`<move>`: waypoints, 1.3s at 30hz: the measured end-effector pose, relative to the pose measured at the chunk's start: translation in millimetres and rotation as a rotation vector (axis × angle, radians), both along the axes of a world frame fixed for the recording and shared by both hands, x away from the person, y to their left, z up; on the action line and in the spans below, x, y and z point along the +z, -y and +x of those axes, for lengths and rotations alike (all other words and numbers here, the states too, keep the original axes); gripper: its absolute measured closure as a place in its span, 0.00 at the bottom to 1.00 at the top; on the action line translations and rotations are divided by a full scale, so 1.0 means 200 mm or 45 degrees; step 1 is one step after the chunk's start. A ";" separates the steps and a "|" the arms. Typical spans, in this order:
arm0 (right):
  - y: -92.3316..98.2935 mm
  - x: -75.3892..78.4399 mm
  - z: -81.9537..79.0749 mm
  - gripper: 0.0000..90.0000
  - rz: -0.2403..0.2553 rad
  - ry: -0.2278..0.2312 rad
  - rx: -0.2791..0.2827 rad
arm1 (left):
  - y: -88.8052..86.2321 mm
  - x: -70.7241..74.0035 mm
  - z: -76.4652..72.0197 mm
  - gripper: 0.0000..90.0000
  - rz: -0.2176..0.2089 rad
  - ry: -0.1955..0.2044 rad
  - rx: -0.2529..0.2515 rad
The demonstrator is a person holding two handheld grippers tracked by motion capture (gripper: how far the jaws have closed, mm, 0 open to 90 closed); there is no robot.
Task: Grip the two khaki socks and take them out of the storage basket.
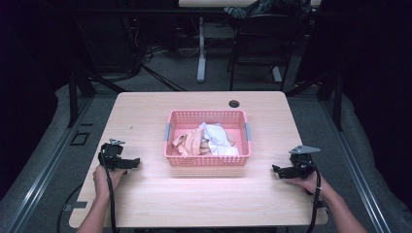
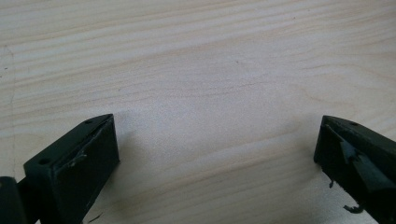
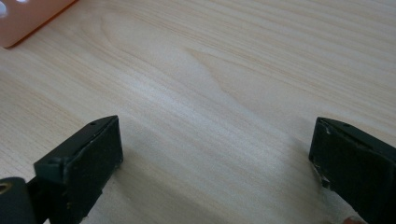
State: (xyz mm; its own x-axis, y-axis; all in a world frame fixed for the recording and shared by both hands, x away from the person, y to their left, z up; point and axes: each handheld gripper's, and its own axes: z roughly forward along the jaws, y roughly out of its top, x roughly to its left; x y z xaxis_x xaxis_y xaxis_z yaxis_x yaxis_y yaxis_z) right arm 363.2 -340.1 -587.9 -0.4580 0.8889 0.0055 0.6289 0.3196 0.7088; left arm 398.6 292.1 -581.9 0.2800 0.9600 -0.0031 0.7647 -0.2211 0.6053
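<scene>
Resting low on the tabletop (image 1: 145, 194), the left gripper (image 1: 131, 163) and the right gripper (image 1: 279, 171) sit at opposite sides, each in one of the person's hands, both pointing inward toward the middle. In the left gripper view the two black jaws stand wide apart over bare wood grain, with nothing between them; the right gripper view gives the same picture, jaws spread and empty, with a corner of the pink basket (image 3: 28, 21) showing at the upper left edge.

Between the two grippers, and well apart from either, the basket (image 1: 208, 160) stands near the centre of the tabletop. Inside it lies a loose heap of cloths (image 1: 204, 140): a white piece (image 1: 217, 137) crumpled on the right, and peach or tan pieces (image 1: 187, 141) beside and beneath it. How many pieces there are cannot be told from above.

Judged from how things lie, the work with the cloths has not begun: every piece is in the basket, none is on the wood around it, and neither gripper holds or touches anything. What appears left is nearly all of it, a reach inward to the basket, a grip on one piece, and whatever handling follows on the open wood in front.

Beyond the far edge are a chair (image 1: 257, 39) and a dark floor.
</scene>
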 end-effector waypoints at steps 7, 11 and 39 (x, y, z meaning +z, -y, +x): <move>0.00 0.00 0.00 0.02 0.000 0.001 0.000 | 0.00 0.00 0.00 0.00 -0.002 0.002 0.006; 0.00 0.00 0.00 0.02 -0.006 0.000 0.008 | 0.00 0.00 0.00 0.00 0.001 -0.002 0.006; 0.00 0.00 0.01 0.00 -0.008 -0.007 0.016 | 0.06 0.23 -0.03 0.00 -0.084 0.092 -0.082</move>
State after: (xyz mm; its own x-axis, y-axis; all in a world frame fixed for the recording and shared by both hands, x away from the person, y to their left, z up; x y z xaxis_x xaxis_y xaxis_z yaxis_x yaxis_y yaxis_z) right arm 364.4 -339.6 -588.2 -0.4693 0.8830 0.0025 0.6284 0.3320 0.7035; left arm 392.2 280.5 -535.3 0.3428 0.9384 -0.0434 0.7038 -0.2259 0.6735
